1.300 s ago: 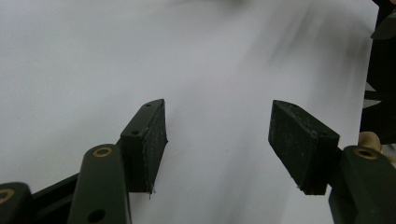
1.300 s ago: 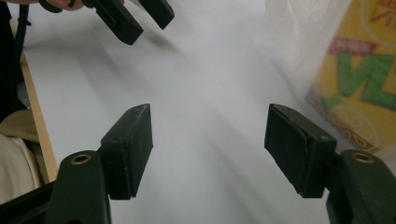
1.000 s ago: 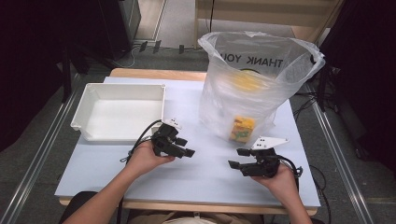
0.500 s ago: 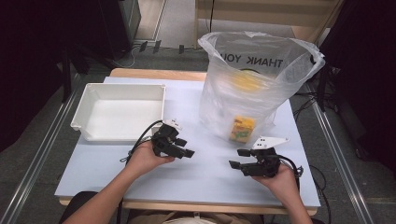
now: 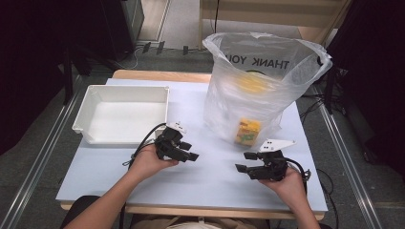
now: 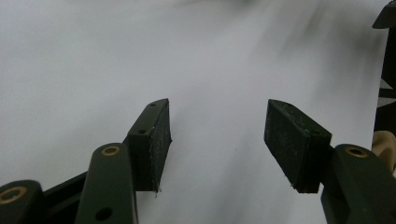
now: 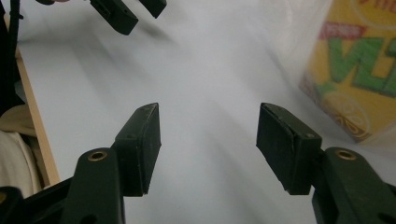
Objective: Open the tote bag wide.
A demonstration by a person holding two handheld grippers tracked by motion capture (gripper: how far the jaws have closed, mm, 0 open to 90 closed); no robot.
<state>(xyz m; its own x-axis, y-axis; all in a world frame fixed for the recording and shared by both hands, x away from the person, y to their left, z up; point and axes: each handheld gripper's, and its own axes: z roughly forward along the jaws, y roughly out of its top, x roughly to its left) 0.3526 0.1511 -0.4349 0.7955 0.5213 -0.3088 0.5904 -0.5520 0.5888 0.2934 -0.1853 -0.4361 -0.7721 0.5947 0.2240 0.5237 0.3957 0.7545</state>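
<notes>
Left gripper (image 5: 190,151) jaws just narrowed, still released w/ nothing between; right gripper (image 5: 244,162) jaws released.

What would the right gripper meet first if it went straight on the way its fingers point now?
Probably the left gripper. The right gripper points across the table toward it, with bare tabletop between them. Depth is unclear, so it might graze the table first. The bag lies off to the side.

The left claw (image 6: 217,135) gapes, nothing between, over the pale table (image 6: 93,56).
</notes>
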